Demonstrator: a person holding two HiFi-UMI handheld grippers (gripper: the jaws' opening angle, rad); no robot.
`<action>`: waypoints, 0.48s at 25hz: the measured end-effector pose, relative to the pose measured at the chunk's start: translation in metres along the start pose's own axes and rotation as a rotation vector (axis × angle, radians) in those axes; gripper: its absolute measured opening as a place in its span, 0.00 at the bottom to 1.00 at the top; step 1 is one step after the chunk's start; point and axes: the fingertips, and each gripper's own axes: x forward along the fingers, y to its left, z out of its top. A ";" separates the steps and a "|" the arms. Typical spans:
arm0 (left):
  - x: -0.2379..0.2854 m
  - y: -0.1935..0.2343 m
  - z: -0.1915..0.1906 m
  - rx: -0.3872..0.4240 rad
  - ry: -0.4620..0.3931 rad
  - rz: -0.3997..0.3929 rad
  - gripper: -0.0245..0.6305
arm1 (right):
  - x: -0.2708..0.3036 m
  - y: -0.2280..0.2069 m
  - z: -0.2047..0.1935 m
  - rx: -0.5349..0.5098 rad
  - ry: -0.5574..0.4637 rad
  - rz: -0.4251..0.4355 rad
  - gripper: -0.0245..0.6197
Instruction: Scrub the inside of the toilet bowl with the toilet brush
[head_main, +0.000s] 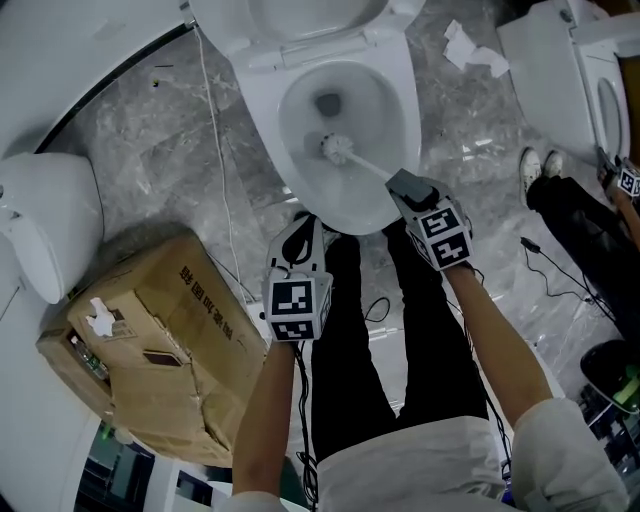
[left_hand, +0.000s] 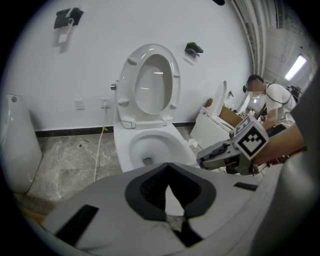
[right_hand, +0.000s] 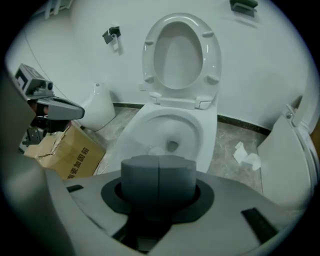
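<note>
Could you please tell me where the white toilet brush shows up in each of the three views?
Head view: the white-bristled toilet brush sits upper centre, head in the white bowl, handle running to the right gripper.
Left gripper view: not in it.
Right gripper view: only its pale head, centre, just above the jaws.
Shared landmark: the raised white toilet seat and lid.

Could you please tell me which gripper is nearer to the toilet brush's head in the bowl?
Right. The right gripper holds the toilet brush by its handle over the front rim of the bowl; the left gripper hangs outside it.
</note>
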 end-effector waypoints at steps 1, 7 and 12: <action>-0.001 -0.001 -0.001 0.000 0.004 -0.003 0.07 | 0.008 0.004 -0.002 0.001 0.030 0.027 0.30; -0.007 0.005 0.001 -0.032 -0.008 0.012 0.07 | 0.022 0.005 -0.014 0.088 0.086 0.100 0.31; -0.014 0.013 0.001 -0.070 -0.015 0.027 0.07 | 0.027 0.003 -0.014 0.142 0.080 0.116 0.31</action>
